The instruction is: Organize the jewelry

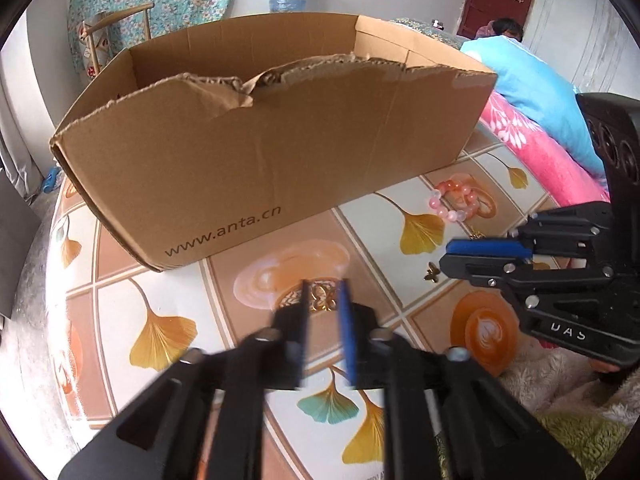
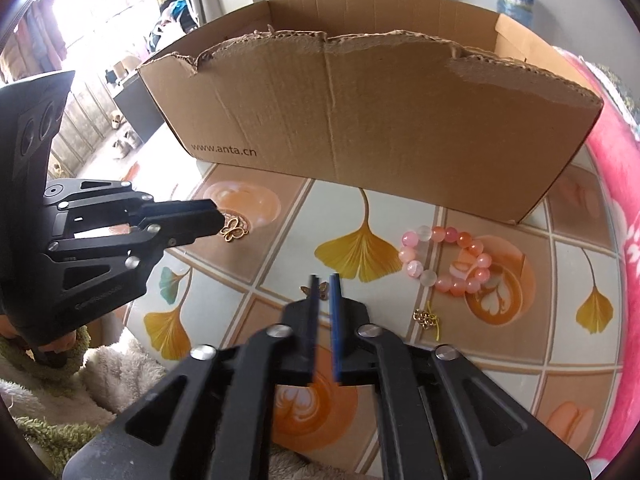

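Note:
A gold butterfly charm [image 1: 323, 300] lies on the patterned tablecloth [image 1: 372, 216] in the narrow gap at my left gripper's [image 1: 325, 285] tips; the pads stand apart from it. Seen from the right wrist, this butterfly charm [image 2: 234, 232] sits just off the left gripper's [image 2: 218, 220] tips. My right gripper [image 2: 324, 279] is slightly open over a smaller gold butterfly [image 2: 307, 291], which peeks out beside its left finger. A pink bead bracelet [image 2: 448, 264] and a gold knot charm [image 2: 426, 318] on yellow cord lie to its right. Behind everything stands an open cardboard box [image 2: 380, 120].
A pink floral blanket [image 2: 616, 184] borders the table on the right, with a blue pillow [image 1: 532, 92] farther back. Fluffy white and green sleeves [image 2: 108, 380] are near the front edge. A person's head [image 1: 508, 28] shows far back by a red door.

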Action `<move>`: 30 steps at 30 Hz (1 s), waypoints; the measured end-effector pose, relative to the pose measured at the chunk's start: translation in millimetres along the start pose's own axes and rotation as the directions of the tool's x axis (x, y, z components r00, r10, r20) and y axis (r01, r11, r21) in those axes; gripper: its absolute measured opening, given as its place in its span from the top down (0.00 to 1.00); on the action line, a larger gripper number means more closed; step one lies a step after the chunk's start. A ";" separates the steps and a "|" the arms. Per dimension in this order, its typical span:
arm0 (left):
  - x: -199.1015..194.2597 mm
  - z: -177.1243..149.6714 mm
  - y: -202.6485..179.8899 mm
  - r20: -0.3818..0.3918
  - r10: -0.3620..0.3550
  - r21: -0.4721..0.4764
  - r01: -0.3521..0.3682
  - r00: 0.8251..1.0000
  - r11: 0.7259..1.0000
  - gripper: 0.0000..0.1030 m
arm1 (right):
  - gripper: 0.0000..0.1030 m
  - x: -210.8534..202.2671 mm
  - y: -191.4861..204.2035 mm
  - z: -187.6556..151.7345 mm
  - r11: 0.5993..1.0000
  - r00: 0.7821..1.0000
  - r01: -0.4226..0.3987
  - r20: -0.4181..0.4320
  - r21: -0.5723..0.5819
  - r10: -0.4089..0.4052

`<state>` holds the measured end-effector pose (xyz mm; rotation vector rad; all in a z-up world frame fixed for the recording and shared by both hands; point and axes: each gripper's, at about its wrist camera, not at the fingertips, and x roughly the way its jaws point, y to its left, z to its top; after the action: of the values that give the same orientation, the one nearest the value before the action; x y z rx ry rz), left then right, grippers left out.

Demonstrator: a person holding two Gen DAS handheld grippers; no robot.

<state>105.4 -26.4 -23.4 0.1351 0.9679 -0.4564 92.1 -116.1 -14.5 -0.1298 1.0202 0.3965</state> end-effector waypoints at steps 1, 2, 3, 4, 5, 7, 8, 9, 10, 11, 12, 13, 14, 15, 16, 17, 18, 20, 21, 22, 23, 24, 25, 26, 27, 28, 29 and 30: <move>0.2 -0.2 -2.1 -0.003 0.001 0.013 -0.001 1.000 1.000 0.73 | 0.79 -0.6 0.0 -0.1 1.000 1.000 0.001 0.001 -0.003 -0.001; 0.5 -0.4 -4.1 -0.005 0.004 0.022 -0.003 1.000 1.000 0.72 | 0.78 -1.2 0.0 -0.3 1.000 1.000 0.002 0.002 -0.006 -0.002; 1.7 -0.4 -6.5 -0.007 0.011 0.034 -0.011 1.000 0.999 0.72 | 0.77 -1.5 0.4 -0.5 1.000 1.000 0.000 0.000 -0.009 0.000; 3.2 -0.7 -8.6 -0.010 0.020 0.044 -0.020 1.000 0.999 0.72 | 0.77 -1.1 0.9 -0.8 1.000 1.000 -0.001 -0.003 -0.012 0.001; 5.3 -1.0 -10.7 -0.018 0.032 0.055 -0.031 0.999 0.998 0.72 | 0.77 -0.6 1.5 -1.2 1.000 1.000 -0.001 -0.005 -0.015 0.001; 9.5 -1.7 -12.5 -0.028 0.048 0.071 -0.046 0.998 0.996 0.72 | 0.77 1.6 2.3 -3.3 1.000 1.000 -0.005 -0.013 -0.023 0.005; 13.0 -2.1 -14.0 -0.040 0.072 0.083 -0.068 0.997 0.994 0.72 | 0.77 5.4 5.5 -4.4 1.000 1.000 -0.003 -0.016 -0.028 0.003; 15.2 -2.5 -15.5 -0.045 0.088 0.095 -0.084 0.995 0.992 0.73 | 0.77 6.9 7.6 -5.4 0.999 1.000 -0.001 -0.018 -0.033 0.000; 14.9 -2.7 -16.5 -0.043 0.090 0.104 -0.085 0.995 0.991 0.79 | 0.77 7.3 8.6 -5.8 0.999 1.000 0.000 -0.021 -0.039 -0.001; 14.7 -2.7 -16.1 -0.047 0.083 0.105 -0.078 0.995 0.991 0.81 | 0.77 7.7 8.9 -5.8 0.999 1.000 0.000 -0.023 -0.041 -0.001; 15.0 -2.2 -16.8 -0.050 0.079 0.107 -0.074 0.996 0.992 0.84 | 0.77 9.1 9.0 -5.4 0.999 1.000 0.000 -0.026 -0.043 -0.001; 15.1 -2.1 -17.9 -0.050 0.078 0.116 -0.072 0.996 0.991 0.86 | 0.77 10.2 9.6 -5.6 0.999 1.000 0.001 -0.029 -0.044 -0.002; 16.0 -1.6 -19.5 -0.050 0.077 0.126 -0.070 0.996 0.990 0.87 | 0.77 12.7 10.0 -5.3 0.999 0.999 0.003 -0.034 -0.046 -0.005; 16.1 -1.7 -20.3 -0.051 0.077 0.131 -0.069 0.996 0.989 0.88 | 0.77 15.8 11.3 -3.7 0.999 0.999 0.005 -0.031 -0.050 -0.007; 16.4 -1.5 -20.6 -0.052 0.075 0.135 -0.068 0.996 0.989 0.88 | 0.78 17.1 12.2 -3.3 0.999 0.999 0.008 -0.032 -0.053 -0.010; 15.7 -1.8 -19.7 -0.053 0.072 0.133 -0.064 0.996 0.989 0.88 | 0.79 20.0 14.0 -2.6 0.998 0.999 0.011 -0.033 -0.058 -0.013; 15.2 -1.7 -18.5 -0.055 0.066 0.129 -0.059 0.996 0.990 0.88 | 0.79 20.4 14.7 -2.2 0.998 0.999 0.012 -0.033 -0.062 -0.014; 15.6 -0.4 -16.9 -0.060 0.053 0.119 -0.045 0.997 0.992 0.88 | 0.79 23.5 17.6 -1.1 0.997 0.999 0.015 -0.034 -0.071 -0.017; 16.0 0.2 -17.2 -0.060 0.051 0.119 -0.043 0.997 0.992 0.88 | 0.79 24.4 19.1 -0.8 0.997 0.999 0.017 -0.035 -0.077 -0.020; 15.8 0.2 -17.1 -0.061 0.049 0.119 -0.042 0.997 0.992 0.88 | 0.79 24.8 20.0 -0.5 0.996 0.999 0.020 -0.036 -0.083 -0.023; 16.1 0.9 -17.3 -0.062 0.047 0.119 -0.039 0.997 0.992 0.88 | 0.79 23.8 22.0 -1.1 0.996 0.999 0.021 -0.037 -0.086 -0.024; 15.0 0.4 -16.2 -0.064 0.046 0.118 -0.038 0.997 0.992 0.88 | 0.79 22.7 22.4 -1.9 0.996 0.999 0.021 -0.037 -0.088 -0.025; 15.0 0.9 -15.7 -0.066 0.044 0.117 -0.036 0.997 0.993 0.88 | 0.79 23.3 23.6 -1.6 0.996 0.999 0.021 -0.038 -0.090 -0.025; 14.7 0.8 -14.9 -0.067 0.042 0.115 -0.034 0.997 0.993 0.88 | 0.79 24.1 24.8 -1.3 0.995 0.999 0.021 -0.038 -0.094 -0.025; 14.3 0.6 -14.2 -0.066 0.040 0.115 -0.032 0.997 0.993 0.88 | 0.79 24.2 25.6 -2.0 0.995 0.999 0.024 -0.038 -0.099 -0.027; 14.3 0.7 -13.6 -0.065 0.037 0.113 -0.029 0.997 0.993 0.88 | 0.79 24.8 26.5 -2.2 0.994 0.999 0.028 -0.037 -0.105 -0.032; 14.0 0.7 -13.0 -0.065 0.034 0.111 -0.027 0.997 0.993 0.88 | 0.79 25.2 27.6 -2.2 0.994 0.999 0.032 -0.038 -0.109 -0.036; 13.5 0.6 -12.6 -0.065 0.033 0.110 -0.026 0.997 0.994 0.88 | 0.80 25.4 28.4 -2.4 0.993 0.999 0.034 -0.038 -0.112 -0.039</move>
<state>106.9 -42.1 -33.0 0.2648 1.0051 -0.4804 91.0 -84.0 -35.1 -0.2573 1.0341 0.4190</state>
